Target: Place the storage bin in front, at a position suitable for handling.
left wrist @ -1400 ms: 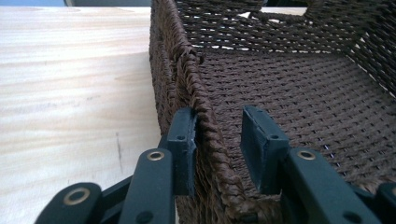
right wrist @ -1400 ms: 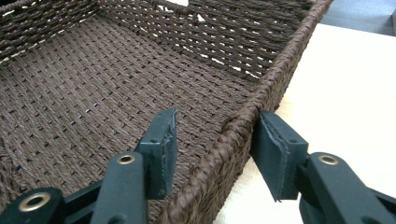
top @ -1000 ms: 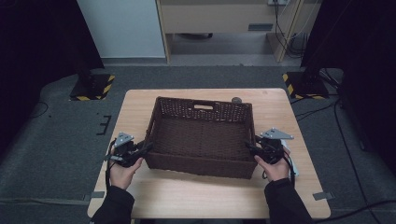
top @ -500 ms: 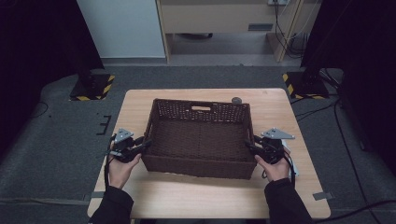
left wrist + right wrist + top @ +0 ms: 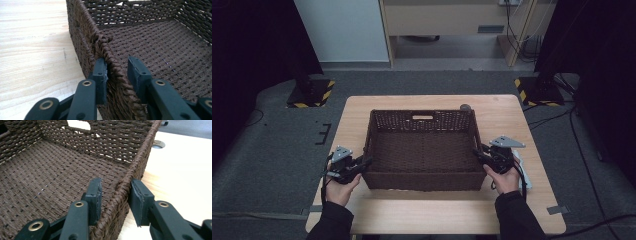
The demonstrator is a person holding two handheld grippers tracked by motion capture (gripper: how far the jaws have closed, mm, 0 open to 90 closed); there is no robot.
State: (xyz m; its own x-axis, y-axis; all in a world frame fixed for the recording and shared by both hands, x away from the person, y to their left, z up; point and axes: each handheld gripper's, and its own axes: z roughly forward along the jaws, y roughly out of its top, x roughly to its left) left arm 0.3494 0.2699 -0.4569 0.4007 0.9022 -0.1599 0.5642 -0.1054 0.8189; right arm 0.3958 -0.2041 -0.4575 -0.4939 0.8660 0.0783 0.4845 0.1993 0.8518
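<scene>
A dark brown woven basket (image 5: 422, 155) stands empty on the wooden table (image 5: 512, 115). My left gripper (image 5: 367, 161) straddles its left wall near the front corner. In the left gripper view the outer pad (image 5: 101, 72) touches the rim of the basket (image 5: 155, 40), while the inner pad stands off it. My right gripper (image 5: 477, 152) straddles the right wall. In the right gripper view the outer pad (image 5: 136, 195) lies against the rim of the basket (image 5: 50, 170), and a gap is left at the inner pad. Both pairs of jaws have just been closing with the wall between them.
A small round grommet (image 5: 465, 106) sits in the table behind the basket's far right corner. A white flat piece (image 5: 523, 170) lies under my right hand. Two stands with striped bases (image 5: 312, 92) (image 5: 537, 90) flank the table on the floor.
Both hands have stayed at the basket's side walls, the left one shifting only slightly. The basket sits in much the same place.
</scene>
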